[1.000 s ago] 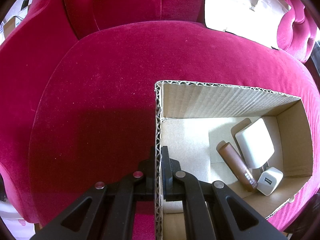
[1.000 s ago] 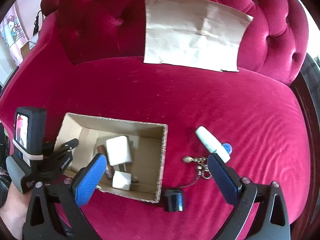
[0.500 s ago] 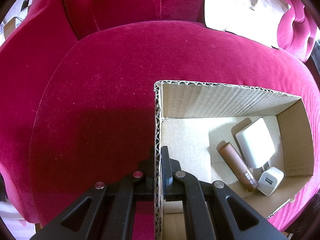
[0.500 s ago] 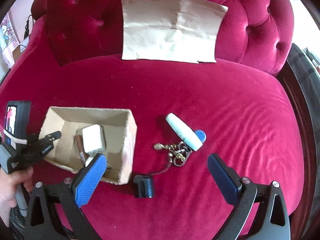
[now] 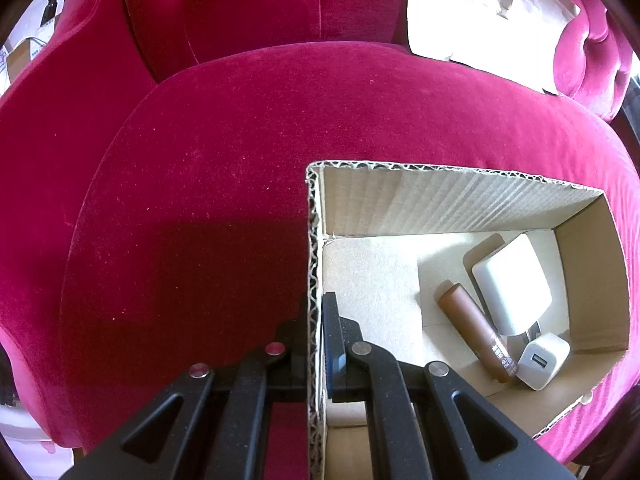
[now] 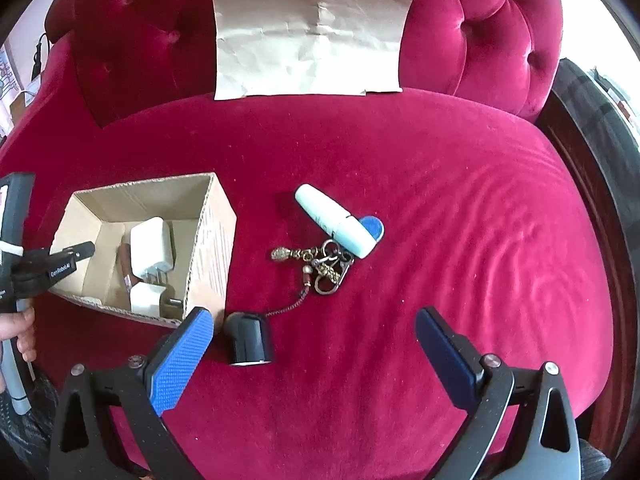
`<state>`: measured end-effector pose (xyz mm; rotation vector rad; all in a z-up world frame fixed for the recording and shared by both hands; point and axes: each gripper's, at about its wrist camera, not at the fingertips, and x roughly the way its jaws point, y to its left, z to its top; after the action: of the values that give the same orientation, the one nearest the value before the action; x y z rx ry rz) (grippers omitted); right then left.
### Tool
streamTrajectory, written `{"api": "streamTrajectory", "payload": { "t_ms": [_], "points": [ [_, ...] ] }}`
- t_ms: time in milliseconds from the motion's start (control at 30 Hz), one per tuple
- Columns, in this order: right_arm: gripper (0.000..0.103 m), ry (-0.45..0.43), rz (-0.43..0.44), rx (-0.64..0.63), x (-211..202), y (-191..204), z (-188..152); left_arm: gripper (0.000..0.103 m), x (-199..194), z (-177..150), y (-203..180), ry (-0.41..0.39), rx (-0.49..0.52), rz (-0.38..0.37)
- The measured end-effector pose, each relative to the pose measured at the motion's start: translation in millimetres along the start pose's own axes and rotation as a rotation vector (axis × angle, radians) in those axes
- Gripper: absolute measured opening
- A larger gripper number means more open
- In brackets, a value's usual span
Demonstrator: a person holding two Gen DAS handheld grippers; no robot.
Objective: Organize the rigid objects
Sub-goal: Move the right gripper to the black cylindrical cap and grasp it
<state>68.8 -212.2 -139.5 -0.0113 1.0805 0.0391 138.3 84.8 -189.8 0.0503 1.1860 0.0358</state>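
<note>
My left gripper [image 5: 314, 312] is shut on the left wall of an open cardboard box [image 5: 448, 204], also seen in the right wrist view [image 6: 212, 236]. Inside lie a large white charger [image 5: 512, 284], a small white USB charger [image 5: 542, 360] and a brown tube [image 5: 476, 332]. My right gripper [image 6: 312, 328] is open and empty above the red sofa seat. Ahead of it lie a black cap [image 6: 250, 340] on a thin chain, a bunch of keyrings [image 6: 324, 266] and a pale blue-white tube [image 6: 336, 220] with a blue disc [image 6: 372, 228] beside it.
A creased brown paper sheet [image 6: 312, 36] leans on the tufted red sofa back [image 6: 500, 40]. The seat's front edge is near my right gripper. A dark wooden edge [image 6: 592, 168] runs at the far right.
The right gripper has swung right, so the box sits further left and the tube, keyrings and black cap are nearer the centre. The left gripper holds still on the box wall.
</note>
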Motion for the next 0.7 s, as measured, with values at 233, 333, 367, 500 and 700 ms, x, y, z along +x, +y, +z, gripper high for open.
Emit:
{"api": "streamTrajectory", "payload": {
  "t_ms": [233,333,367,500,700],
  "points": [
    [0.103,0.024,0.003,0.003,8,-1,-10,0.004,0,1,-2,-0.001,0.004,0.003],
    [0.103,0.041,0.002,-0.017,14,4,-16,0.004,-1,1,-1,-0.002,0.004,0.003],
    [0.103,0.048,0.002,-0.022,17,5,-18,0.004,-1,1,-1,-0.002,0.004,0.004],
    [0.103,0.077,0.004,-0.038,27,10,-25,0.004,-1,1,-1,-0.002,0.004,0.004],
    [0.103,0.112,0.01,-0.059,43,17,-32,0.004,-1,1,-3,-0.004,0.01,0.006]
  ]
}}
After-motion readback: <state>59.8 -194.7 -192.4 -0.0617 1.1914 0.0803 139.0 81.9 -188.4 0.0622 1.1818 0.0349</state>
